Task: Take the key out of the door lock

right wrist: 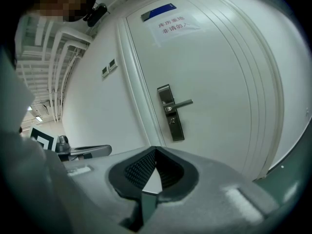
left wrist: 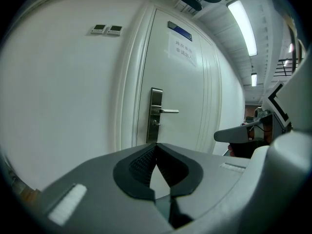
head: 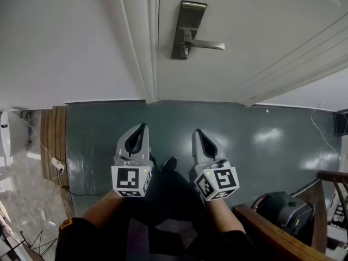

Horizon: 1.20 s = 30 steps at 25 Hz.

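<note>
A white door [head: 250, 31] carries a brushed-metal lock plate [head: 188, 30] with a lever handle [head: 208, 45]. A small key [head: 185, 51] sticks out of the cylinder just below the lever. It also shows as a small stub in the left gripper view [left wrist: 156, 123] and the right gripper view [right wrist: 171, 121]. My left gripper [head: 142, 128] and right gripper [head: 197, 132] hang side by side low over the green floor, well short of the door. Both point towards the lock. Each has its jaws shut with nothing between them [left wrist: 156, 146] [right wrist: 156, 150].
The white door frame [head: 148, 42] runs left of the lock. A paper sign [right wrist: 173, 24] is on the door, and wall switches [left wrist: 107, 29] sit left of the frame. A wooden railing [head: 280, 234] and a black bag [head: 283, 208] are at lower right. A cable and plug [head: 57, 165] lie at left.
</note>
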Motion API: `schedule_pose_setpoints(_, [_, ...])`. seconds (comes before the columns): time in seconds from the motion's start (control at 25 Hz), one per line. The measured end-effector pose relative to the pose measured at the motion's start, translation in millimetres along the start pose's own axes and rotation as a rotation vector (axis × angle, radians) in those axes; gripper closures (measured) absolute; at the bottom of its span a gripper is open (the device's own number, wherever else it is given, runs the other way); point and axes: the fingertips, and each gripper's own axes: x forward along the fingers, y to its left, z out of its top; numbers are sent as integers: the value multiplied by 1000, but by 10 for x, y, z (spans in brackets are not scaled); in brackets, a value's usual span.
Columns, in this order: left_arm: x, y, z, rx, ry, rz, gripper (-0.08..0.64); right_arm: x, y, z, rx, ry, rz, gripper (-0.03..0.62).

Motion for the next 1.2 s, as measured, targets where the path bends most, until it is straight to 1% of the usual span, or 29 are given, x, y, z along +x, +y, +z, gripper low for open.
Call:
schedule_pose_setpoints(0.12, [212, 108, 76, -7, -10, -17, 541, 220, -47, 44, 8, 33, -3, 600])
schedule_pose_setpoints(0.24, [412, 295, 147, -22, -14, -25, 542, 482, -73, 143, 36, 49, -4, 600])
schedule_pose_setpoints(0.4, [594, 516, 174, -35, -9, -30, 541, 839, -64, 262, 106, 56, 41, 600])
schedule_pose_setpoints(0.48, [685, 608, 182, -30, -13, -16, 541, 1003, -92, 338, 148, 52, 70, 599])
schedule_pose_setpoints(0.52, [732, 642, 198, -28, -18, -5, 541, 1080, -113, 381, 163, 50, 85, 585])
schedule_pose_setpoints(0.56, [782, 661, 221, -28, -23, 5, 541, 1155, -140, 421, 174, 51, 100, 555])
schedule_pose_setpoints(0.64, [887, 676, 264, -32, -32, 32, 541, 1306, -220, 483, 187, 58, 129, 545])
schedule_pose_setpoints(0.76, [1043, 709, 314, -26, -43, 102, 541, 1521, -367, 549, 201, 75, 178, 543])
schedule_pose_setpoints(0.88, [1195, 680, 351, -37, -49, 179, 541, 1698, -470, 609, 217, 112, 250, 543])
schedule_pose_setpoints(1.0, [1331, 589, 383, -43, -53, 234, 541, 1870, -550, 641, 250, 162, 332, 543])
schedule_pose_setpoints(1.12, [1433, 555, 381, -40, -52, 278, 541, 2066, -595, 645, 348, 227, 415, 532])
schedule_pose_setpoints(1.2, [1477, 567, 347, -35, -47, 312, 541, 2180, -615, 594, 443, 284, 467, 496])
